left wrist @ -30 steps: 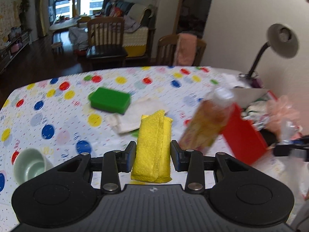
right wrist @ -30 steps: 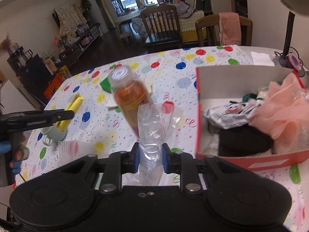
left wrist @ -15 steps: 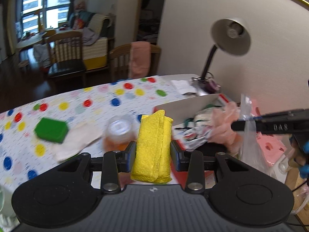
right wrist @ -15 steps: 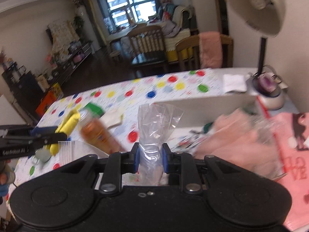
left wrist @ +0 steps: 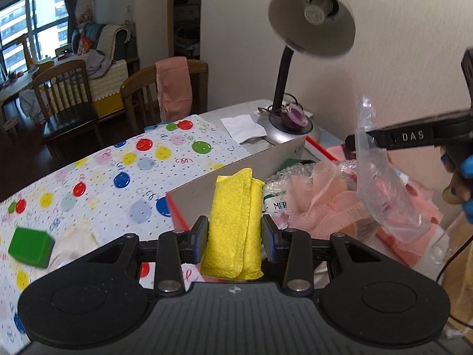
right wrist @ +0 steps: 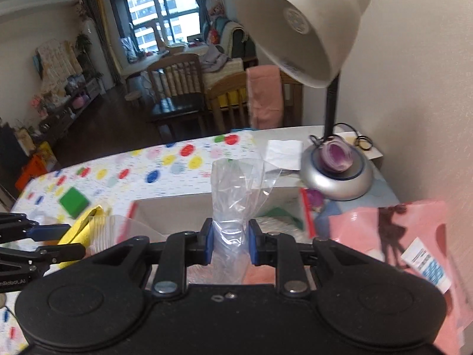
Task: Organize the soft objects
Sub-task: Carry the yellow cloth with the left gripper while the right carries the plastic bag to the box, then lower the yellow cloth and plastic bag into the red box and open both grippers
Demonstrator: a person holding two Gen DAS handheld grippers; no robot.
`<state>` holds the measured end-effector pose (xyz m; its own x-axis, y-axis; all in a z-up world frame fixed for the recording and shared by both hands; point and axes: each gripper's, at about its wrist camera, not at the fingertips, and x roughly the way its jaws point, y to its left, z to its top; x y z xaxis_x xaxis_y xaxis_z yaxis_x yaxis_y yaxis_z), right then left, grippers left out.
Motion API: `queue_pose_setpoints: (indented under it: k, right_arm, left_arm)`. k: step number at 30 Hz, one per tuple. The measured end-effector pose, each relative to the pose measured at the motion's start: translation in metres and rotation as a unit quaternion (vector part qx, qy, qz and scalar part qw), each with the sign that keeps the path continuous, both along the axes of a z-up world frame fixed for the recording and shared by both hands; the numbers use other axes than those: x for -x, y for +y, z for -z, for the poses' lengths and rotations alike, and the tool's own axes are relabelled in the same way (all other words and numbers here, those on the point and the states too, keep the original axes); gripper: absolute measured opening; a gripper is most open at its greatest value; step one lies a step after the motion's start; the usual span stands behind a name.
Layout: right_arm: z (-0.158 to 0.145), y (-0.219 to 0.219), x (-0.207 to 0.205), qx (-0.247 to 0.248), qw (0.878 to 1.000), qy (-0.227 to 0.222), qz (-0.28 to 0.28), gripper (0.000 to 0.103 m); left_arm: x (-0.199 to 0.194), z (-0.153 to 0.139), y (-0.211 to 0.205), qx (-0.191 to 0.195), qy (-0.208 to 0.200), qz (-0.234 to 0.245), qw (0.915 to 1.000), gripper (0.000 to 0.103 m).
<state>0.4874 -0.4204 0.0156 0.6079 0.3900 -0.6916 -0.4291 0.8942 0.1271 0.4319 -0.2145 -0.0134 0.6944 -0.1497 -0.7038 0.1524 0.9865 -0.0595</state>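
Yellow cloth [left wrist: 235, 222] clamped in left gripper [left wrist: 235, 238] jaws, plastic bag [right wrist: 233, 207] in right gripper [right wrist: 230, 244]; both near box [left wrist: 207, 188], apparently part-filled. Green sponge [left wrist: 29, 247] remains on surface [left wrist: 124, 183].

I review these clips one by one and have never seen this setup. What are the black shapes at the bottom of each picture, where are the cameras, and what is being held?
No robot here: a person holds a two-finger gripper in each hand, and a fisheye camera on each looks forward along its fingers. The black shapes are the grippers' own bodies. In the left wrist view, the left gripper is shut on a folded yellow cloth. In the right wrist view, the right gripper pinches a clear plastic bag. Ahead is a red-edged box already holding soft items, on a table with a polka-dot tablecloth. A green sponge and a desk lamp are also there.
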Motion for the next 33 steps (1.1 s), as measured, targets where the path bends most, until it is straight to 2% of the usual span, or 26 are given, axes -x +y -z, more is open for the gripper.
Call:
queue_pose_setpoints:
  k: [4,10,18,33]
  right_arm:
    - [0.012,-0.006,-0.023,0.024,1.000,0.000,0.013,0.022]
    - [0.041,-0.003,-0.048,0.030,0.999,0.025,0.018,0.022]
    - [0.076,0.026,-0.051,0.073,0.996,0.051,-0.032,0.022]
    - [0.074,0.029,-0.055,0.066,0.996,0.062,-0.026,0.030]
  left_arm:
    - [-0.029,0.017,-0.018,-0.028,0.014,0.002,0.9995,0.037]
    - [-0.063,0.045,-0.035,-0.053,0.039,-0.003,0.9978,0.037]
    - [-0.092,0.080,-0.041,-0.057,0.090,-0.010,0.9942,0.037]
    - [-0.107,0.107,-0.047,-0.056,0.131,-0.006,0.9898,0.038]
